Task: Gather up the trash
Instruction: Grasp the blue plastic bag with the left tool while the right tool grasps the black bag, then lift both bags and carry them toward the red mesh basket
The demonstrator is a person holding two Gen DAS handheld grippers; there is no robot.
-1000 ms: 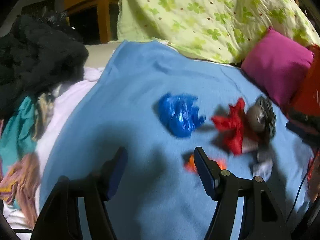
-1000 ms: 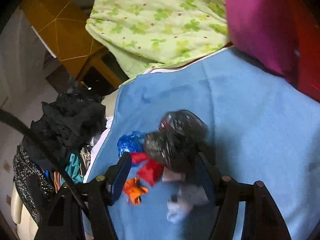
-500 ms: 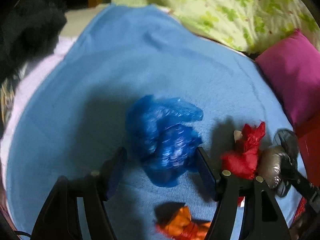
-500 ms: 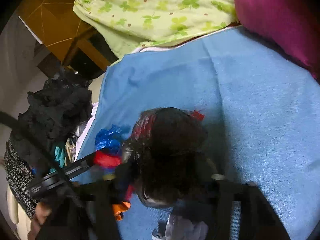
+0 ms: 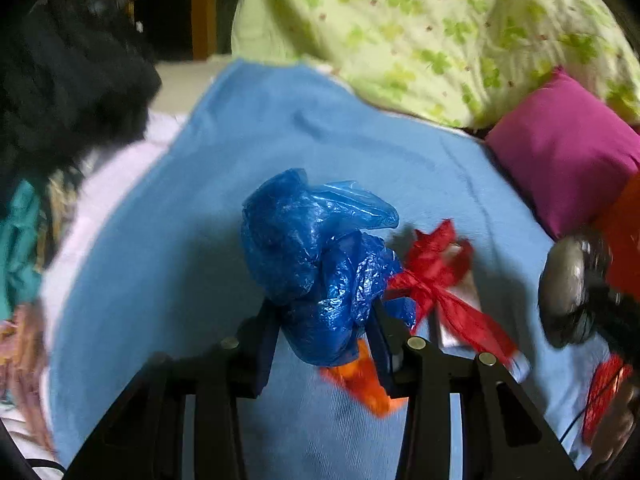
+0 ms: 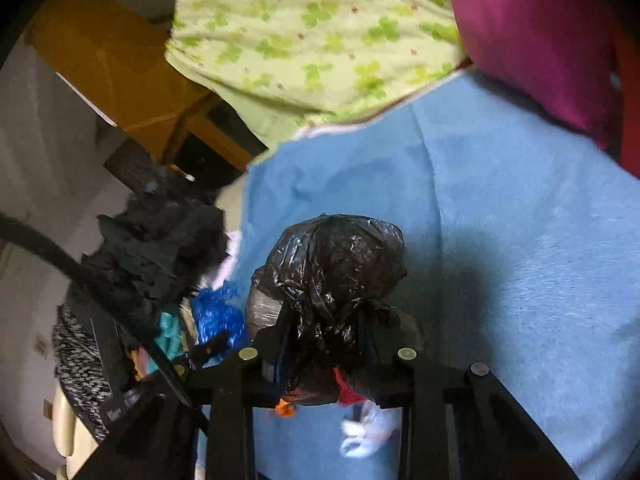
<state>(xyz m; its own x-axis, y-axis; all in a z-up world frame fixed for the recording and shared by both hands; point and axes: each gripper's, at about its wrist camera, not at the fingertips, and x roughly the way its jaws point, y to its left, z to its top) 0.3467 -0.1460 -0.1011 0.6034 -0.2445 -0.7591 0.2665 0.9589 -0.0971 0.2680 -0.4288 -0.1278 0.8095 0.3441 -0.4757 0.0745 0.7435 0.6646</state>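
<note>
Since a second ago the left gripper (image 5: pixel 324 320) closed in on the blue bag (image 5: pixel 320 264), now pinched between its jaws and lifted off the blue blanket (image 5: pixel 180 260). Right gripper (image 6: pixel 326 340) clamps the black bag (image 6: pixel 332 264). Red wrapper (image 5: pixel 436 280) lies just right of the left claw, nearer it, long axis diagonal.

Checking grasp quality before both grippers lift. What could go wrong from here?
1. The left gripper pinches only the lower folds of the blue plastic bag; slippery film may slide out on lifting.
2. The red wrapper lies right against that bag and might drag along or get knocked.
3. The right gripper holds the black bag by a bunched part, which could tear or slip.
</note>
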